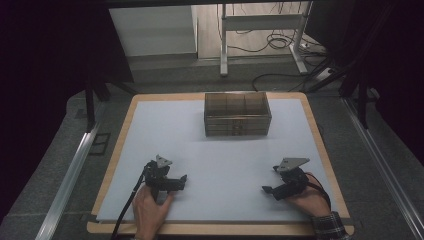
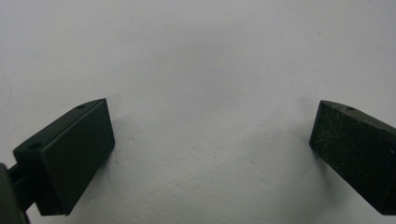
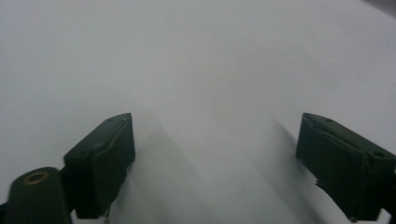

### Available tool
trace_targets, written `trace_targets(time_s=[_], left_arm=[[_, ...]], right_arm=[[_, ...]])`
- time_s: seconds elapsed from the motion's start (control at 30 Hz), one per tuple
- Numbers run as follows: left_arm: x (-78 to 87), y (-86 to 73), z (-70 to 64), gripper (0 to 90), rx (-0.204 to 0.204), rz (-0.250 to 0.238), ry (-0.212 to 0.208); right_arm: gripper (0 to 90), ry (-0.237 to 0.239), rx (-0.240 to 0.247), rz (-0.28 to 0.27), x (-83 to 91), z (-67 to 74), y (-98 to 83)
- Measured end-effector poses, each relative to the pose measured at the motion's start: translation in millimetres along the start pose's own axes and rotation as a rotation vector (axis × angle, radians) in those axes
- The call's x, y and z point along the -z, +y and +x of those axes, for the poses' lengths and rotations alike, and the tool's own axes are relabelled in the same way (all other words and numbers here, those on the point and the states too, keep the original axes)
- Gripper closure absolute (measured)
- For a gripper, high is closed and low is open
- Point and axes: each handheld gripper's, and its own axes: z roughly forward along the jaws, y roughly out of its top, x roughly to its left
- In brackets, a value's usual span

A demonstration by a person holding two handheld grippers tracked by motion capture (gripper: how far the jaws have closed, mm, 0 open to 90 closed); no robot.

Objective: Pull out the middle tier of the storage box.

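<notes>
Dim, dark-edged high view; both gripper views are soft and blurred, with faint shadows on white.

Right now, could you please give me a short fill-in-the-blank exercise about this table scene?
1. The brown see-through box stands at the ____ edge of the white sheet, away from the person.
2. The left gripper has its jaws ____, with nothing between them.
3. The right gripper is pointed toward the ____ gripper.
4. Both grippers are held over the ____ sheet.

Missing words: far; open; left; white
</notes>
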Motion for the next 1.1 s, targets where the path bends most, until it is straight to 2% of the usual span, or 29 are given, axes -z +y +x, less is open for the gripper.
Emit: trace_targets(time_s=[0.2,0.67,0.83,1.1], left_arm=[[0.0,0.0,0.0,0.0,0.000,0.000,0.000],[0.0,0.0,0.0,0.0,0.000,0.000,0.000],[0.0,0.0,0.0,0.0,0.000,0.000,0.000],[0.1,0.0,0.0,0.0,0.000,0.000,0.000]], right_arm=[[16.6,-0.007,0.021,-0.007,4.2,1.1,4.6],[23.7,-0.064,0.060,0.000,8.0,2.8,17.4],[24.9,-0.091,0.069,0.003,5.5,3.1,21.1],[29.2,-0.144,0.109,0.001,2.2,4.0,29.8]])
